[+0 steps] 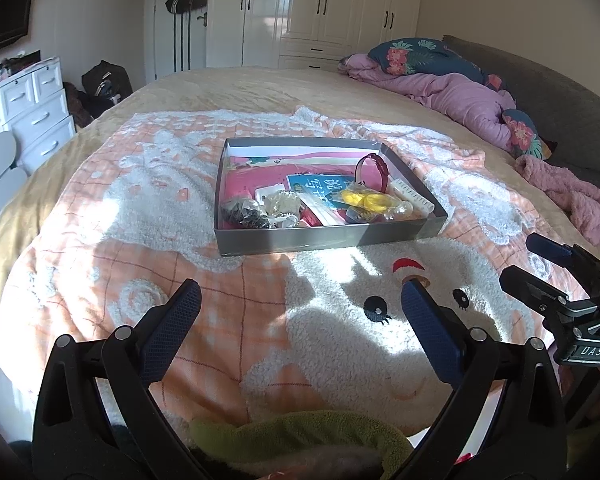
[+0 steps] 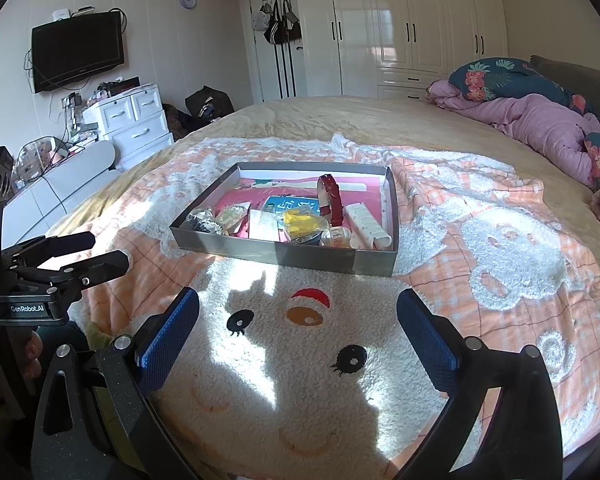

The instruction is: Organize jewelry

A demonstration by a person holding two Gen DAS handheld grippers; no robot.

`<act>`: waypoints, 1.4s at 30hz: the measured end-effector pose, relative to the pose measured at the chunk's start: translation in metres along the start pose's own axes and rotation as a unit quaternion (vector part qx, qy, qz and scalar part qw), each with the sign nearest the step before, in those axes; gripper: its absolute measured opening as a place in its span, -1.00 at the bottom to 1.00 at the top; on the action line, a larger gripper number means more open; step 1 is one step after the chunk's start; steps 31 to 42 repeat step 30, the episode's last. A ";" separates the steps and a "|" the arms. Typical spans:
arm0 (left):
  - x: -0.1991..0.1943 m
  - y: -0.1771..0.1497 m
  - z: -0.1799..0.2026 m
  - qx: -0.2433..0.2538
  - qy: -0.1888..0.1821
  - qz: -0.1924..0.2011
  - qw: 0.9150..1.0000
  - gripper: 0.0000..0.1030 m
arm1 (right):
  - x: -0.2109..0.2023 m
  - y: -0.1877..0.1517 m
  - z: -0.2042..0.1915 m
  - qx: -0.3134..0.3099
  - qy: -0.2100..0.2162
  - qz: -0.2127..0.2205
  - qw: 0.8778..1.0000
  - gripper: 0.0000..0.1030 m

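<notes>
a shallow grey box [image 1: 328, 236] sits on the fleecy orange-and-white blanket [image 1: 140, 208] spread over the bed, out toward the blanket's middle and well apart from both claws. all the jewelry i can see lies inside it, crowded along the box's near edge: a red watch strap [image 1: 374, 170] standing on its edge toward the far right corner, a yellow piece in a clear bag [image 1: 370, 200] just in front of it, a white ridged holder [image 1: 414, 196] along the right wall, a dark beaded tangle [image 1: 246, 212] in the near left corner and a pale bagged piece [image 1: 282, 202] beside that. nothing lies loose on the blanket.

the left gripper [image 1: 300, 308] hangs above the blanket's near edge with its blue pads spread wide and nothing between them. the right gripper [image 2: 298, 324] is the same, wide open and empty, over the embroidered face [image 2: 296, 320].

i'd say this fits either pieces waiting to be sorted or a box already filled and the claws drawn back; i can't tell which. any reach would mean crossing to the box's near wall and coming down over it.
</notes>
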State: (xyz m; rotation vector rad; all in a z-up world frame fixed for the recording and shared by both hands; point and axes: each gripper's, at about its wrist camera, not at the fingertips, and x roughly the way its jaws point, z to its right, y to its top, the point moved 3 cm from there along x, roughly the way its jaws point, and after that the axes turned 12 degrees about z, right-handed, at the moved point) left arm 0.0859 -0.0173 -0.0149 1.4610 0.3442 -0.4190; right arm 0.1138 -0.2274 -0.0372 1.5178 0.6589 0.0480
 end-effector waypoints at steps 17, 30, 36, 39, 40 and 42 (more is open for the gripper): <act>0.019 -0.006 -0.026 -0.028 0.045 -0.032 0.998 0.82 | 0.004 0.001 0.041 0.008 -0.050 -0.010 0.999 0.91; 0.103 0.014 -0.219 -0.095 0.223 -0.092 0.966 0.82 | 0.049 -0.016 0.315 0.088 -0.317 -0.077 0.941 0.91; 0.103 0.014 -0.219 -0.095 0.223 -0.092 0.966 0.82 | 0.049 -0.016 0.315 0.088 -0.317 -0.077 0.941 0.91; 0.103 0.014 -0.219 -0.095 0.223 -0.092 0.966 0.82 | 0.049 -0.016 0.315 0.088 -0.317 -0.077 0.941 0.91; 0.103 0.014 -0.219 -0.095 0.223 -0.092 0.966 0.82 | 0.049 -0.016 0.315 0.088 -0.317 -0.077 0.941 0.91; 0.103 0.014 -0.219 -0.095 0.223 -0.092 0.966 0.82 | 0.049 -0.016 0.315 0.088 -0.317 -0.077 0.941 0.91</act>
